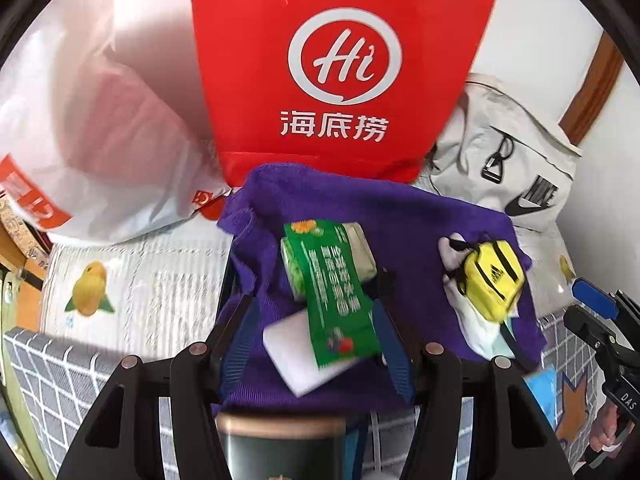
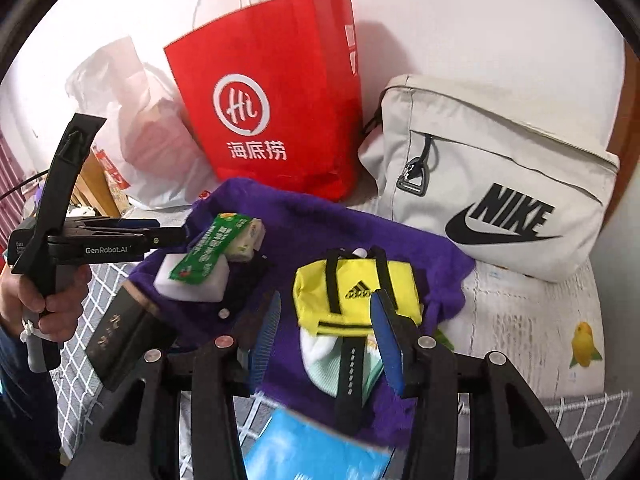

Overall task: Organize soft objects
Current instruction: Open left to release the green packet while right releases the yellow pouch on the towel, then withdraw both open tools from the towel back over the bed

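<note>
A purple towel (image 1: 340, 200) (image 2: 304, 232) is spread on the bed. On it lie a green packet (image 1: 332, 292) (image 2: 208, 248) over a white sponge (image 1: 296, 360) (image 2: 188, 284), and a small yellow bag (image 1: 492, 280) (image 2: 352, 284) on a white and mint sock (image 1: 476, 332) (image 2: 324, 360). My left gripper (image 1: 314, 300) (image 2: 160, 236) is open above the packet and sponge, fingers apart on either side. My right gripper (image 2: 325, 298) (image 1: 592, 300) is open over the yellow bag and sock. A black strap (image 2: 350, 376) lies across the sock.
A red paper bag (image 1: 340, 68) (image 2: 272, 100), a pale Nike bag (image 2: 500, 184) (image 1: 500, 168) and a white plastic bag (image 1: 100, 120) stand against the wall. A dark box (image 2: 124, 336) and a blue packet (image 2: 312, 448) lie near the towel's front edge.
</note>
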`<state>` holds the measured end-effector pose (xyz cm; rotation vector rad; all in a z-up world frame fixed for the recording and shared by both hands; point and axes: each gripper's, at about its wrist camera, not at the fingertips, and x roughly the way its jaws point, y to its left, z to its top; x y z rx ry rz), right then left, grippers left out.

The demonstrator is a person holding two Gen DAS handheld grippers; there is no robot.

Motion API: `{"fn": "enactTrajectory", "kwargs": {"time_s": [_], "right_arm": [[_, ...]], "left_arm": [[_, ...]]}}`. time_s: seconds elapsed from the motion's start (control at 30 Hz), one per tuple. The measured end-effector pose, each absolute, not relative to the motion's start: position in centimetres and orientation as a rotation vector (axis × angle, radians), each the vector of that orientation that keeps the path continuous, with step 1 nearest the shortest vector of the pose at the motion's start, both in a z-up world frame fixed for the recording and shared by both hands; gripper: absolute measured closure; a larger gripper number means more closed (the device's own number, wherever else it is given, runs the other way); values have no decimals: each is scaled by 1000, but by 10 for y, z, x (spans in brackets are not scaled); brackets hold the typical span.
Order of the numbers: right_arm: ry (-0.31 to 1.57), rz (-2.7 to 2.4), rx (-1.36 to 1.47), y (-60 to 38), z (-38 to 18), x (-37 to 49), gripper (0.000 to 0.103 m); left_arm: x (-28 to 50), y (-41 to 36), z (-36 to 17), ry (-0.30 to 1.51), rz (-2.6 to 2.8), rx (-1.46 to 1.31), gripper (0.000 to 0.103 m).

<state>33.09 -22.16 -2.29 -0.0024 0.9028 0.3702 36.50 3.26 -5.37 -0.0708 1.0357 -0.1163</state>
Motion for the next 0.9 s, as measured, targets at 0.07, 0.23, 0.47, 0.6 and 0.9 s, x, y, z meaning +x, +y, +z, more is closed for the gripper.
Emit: {"fn": "enactTrajectory", "kwargs": {"time_s": [0.07,0.23,0.47,0.6,0.9], "right_arm": [[899,362,8,-223,-19,319,56],[890,358,22,-225,-12,284,56],[876,385,32,-223,-8,235,55],[883,413,48,-219,-10,205,55],[929,493,10,-194,-37,150,55]], "left_arm": [[355,33,-50,1028,-114,-56,46],[318,31,-40,1011,-131,-51,46],[264,29,-44,1024,-161,-59,46],[237,32,-49,1033,-161,-57,46],[194,47,-61,1039,-144,-102,46]]}}
